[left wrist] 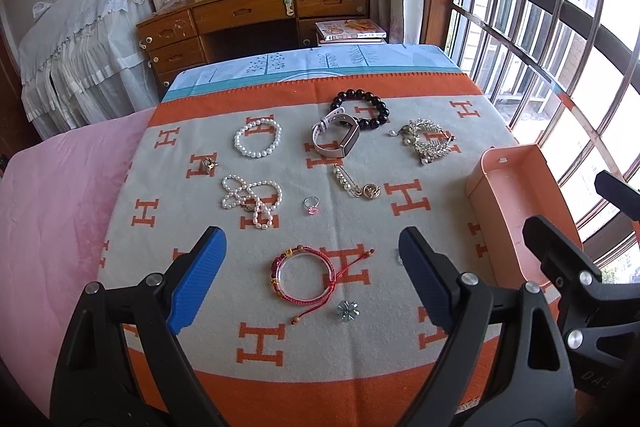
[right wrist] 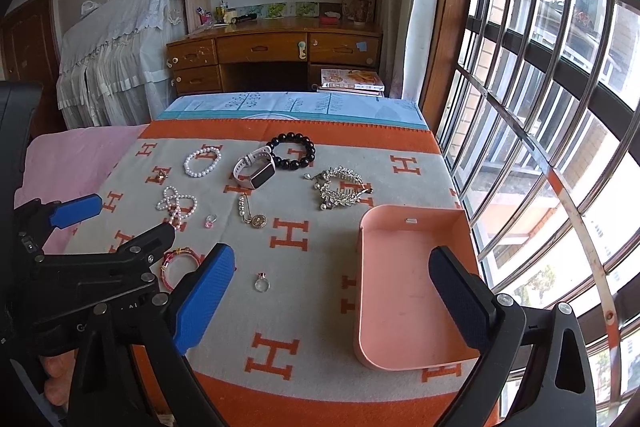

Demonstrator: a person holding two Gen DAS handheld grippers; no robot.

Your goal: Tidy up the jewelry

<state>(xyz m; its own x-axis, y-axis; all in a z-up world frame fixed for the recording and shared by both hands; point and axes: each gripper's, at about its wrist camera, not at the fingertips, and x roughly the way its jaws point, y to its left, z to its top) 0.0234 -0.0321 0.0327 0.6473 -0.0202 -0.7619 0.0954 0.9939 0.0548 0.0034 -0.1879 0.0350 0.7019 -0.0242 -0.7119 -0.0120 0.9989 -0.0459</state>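
Sunlit through a barred window on the right, a bedroom with a wooden desk [left wrist: 256, 7] at the far end holds a bed spread with an orange and grey blanket [left wrist: 300, 343], and all the jewelry lies on it. Near the camera, the left gripper [left wrist: 312, 277] hangs with its blue pads spread wide and nothing between them, just above a red cord bracelet [left wrist: 305, 277], which sits between the two fingers and slightly far of them, lying flat. Beside it on the near right lies a small flower charm [left wrist: 347, 310]. The right gripper [right wrist: 340, 297] is likewise spread and empty; a small ring [right wrist: 262, 283] lies between its fingers, and its right finger hangs over the pink box [right wrist: 404, 307], which stands open and empty on the right. Farther off lie a pink-stone ring [left wrist: 311, 205], a pearl pin [left wrist: 356, 183], a tangled pearl strand [left wrist: 250, 199], a pearl bracelet [left wrist: 258, 138], a white watch [left wrist: 334, 137], a black bead bracelet [left wrist: 362, 109] and a silver leaf comb [left wrist: 430, 141]. Judging by position, the left gripper is nearer the red bracelet, and the box lies to its right, so a carry would run rightward across the blanket.
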